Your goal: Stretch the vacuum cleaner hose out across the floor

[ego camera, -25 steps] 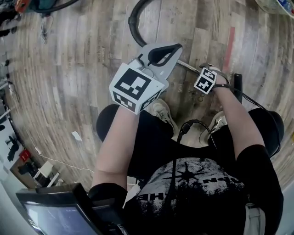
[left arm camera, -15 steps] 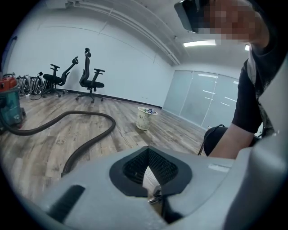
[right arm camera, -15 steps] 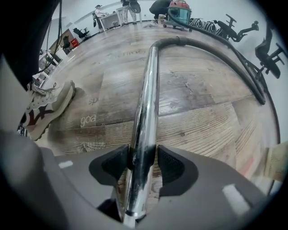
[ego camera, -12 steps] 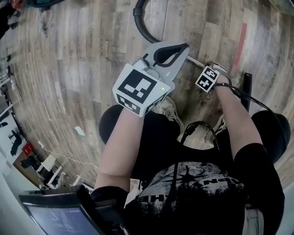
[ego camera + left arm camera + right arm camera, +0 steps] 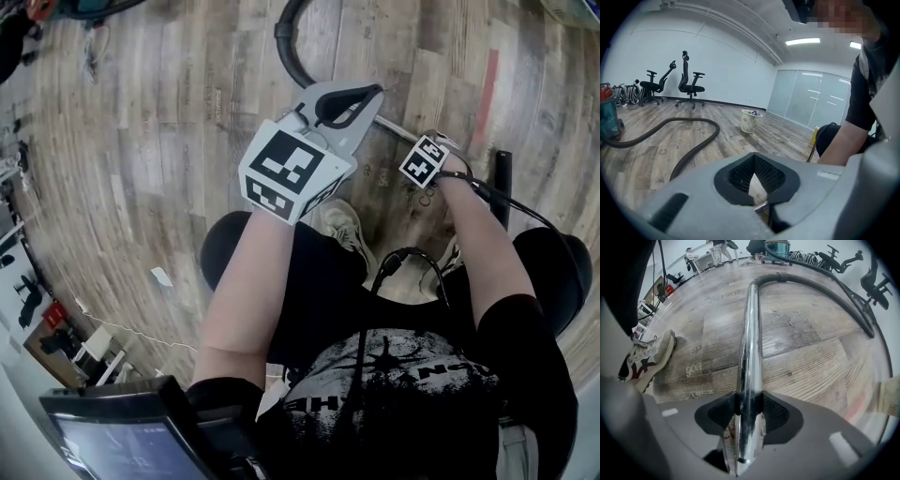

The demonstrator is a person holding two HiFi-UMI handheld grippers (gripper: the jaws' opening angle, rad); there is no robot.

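While the left gripper [image 5: 754,161] hangs closed and empty, the right gripper [image 5: 749,411], jaws having just narrowed, pinches the chrome wand [image 5: 751,333] beside floor lettering [image 5: 693,368] "goa".

A black ribbed vacuum hose [image 5: 834,291] lies on the wood-plank floor [image 5: 806,352] in a loose, sweeping curve, not pulled straight. One end joins a dark elbow cuff, and from it runs a straight chrome tube [image 5: 750,352], shiny and slim. The tube's near end sits between the pads of the right gripper [image 5: 749,416], whose jaws have just been closing and now touch it on both sides. From the head view the hose [image 5: 284,52] arcs away at the top edge, well apart from the person's feet.
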